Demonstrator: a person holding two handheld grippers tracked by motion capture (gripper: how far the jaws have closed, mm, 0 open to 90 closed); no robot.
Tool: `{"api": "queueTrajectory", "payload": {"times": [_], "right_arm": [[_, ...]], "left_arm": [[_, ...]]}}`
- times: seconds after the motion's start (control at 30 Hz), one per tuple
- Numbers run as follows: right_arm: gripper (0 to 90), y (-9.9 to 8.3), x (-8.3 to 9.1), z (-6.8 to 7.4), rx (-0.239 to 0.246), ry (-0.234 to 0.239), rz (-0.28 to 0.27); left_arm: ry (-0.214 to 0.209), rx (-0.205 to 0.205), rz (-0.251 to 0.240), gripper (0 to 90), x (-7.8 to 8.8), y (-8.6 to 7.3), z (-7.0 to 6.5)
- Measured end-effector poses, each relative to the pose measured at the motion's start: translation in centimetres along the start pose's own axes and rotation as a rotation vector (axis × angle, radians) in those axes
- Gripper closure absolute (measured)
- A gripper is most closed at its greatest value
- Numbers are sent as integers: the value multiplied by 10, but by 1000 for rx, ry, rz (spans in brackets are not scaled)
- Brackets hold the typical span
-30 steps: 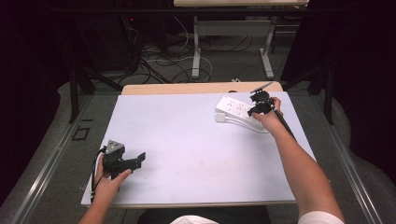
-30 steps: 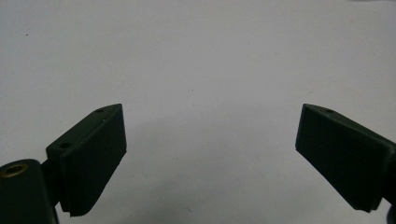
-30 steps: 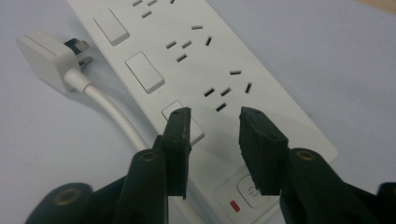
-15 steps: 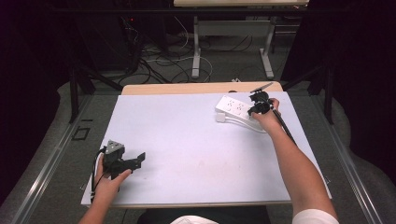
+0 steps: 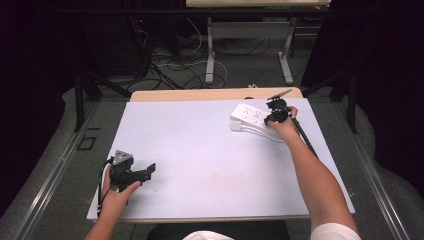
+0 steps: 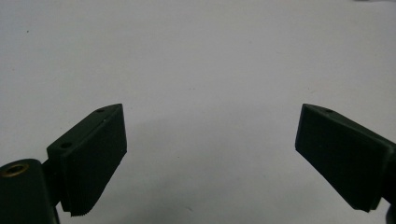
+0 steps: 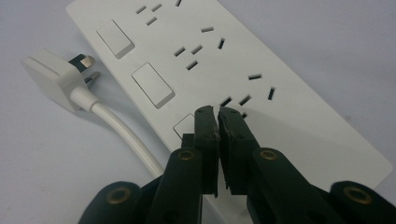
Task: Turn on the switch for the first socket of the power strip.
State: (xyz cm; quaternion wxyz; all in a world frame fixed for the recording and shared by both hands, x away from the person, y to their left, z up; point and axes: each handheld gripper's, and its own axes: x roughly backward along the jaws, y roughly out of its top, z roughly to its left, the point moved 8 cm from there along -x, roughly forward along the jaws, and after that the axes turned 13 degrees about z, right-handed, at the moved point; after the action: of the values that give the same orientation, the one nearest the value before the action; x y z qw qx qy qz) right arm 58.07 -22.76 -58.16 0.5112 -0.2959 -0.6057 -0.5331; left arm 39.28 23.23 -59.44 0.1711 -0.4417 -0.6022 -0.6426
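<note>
A white power strip lies at the back right of the white table top. Its white plug rests loose beside it on a white cable. My right gripper is shut with nothing between its jaws, and its tips sit at the nearest rocker switch on the power strip. In the high view the right gripper is over the strip's right end. My left gripper rests at the front left, open, its jaws wide apart over bare table.
A strip of bare wood runs along the table's back edge. Beyond it the floor holds tangled cables and the legs of another table. Metal rails run along both sides.
</note>
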Motion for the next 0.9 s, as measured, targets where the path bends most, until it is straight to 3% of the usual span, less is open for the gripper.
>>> {"api": "queueTrajectory", "payload": {"times": [0.9], "right_arm": [[876, -1, 0, -1, 3, 12, -9]], "left_arm": [[-4, -2, 4, 90, -2, 0, -1]]}}
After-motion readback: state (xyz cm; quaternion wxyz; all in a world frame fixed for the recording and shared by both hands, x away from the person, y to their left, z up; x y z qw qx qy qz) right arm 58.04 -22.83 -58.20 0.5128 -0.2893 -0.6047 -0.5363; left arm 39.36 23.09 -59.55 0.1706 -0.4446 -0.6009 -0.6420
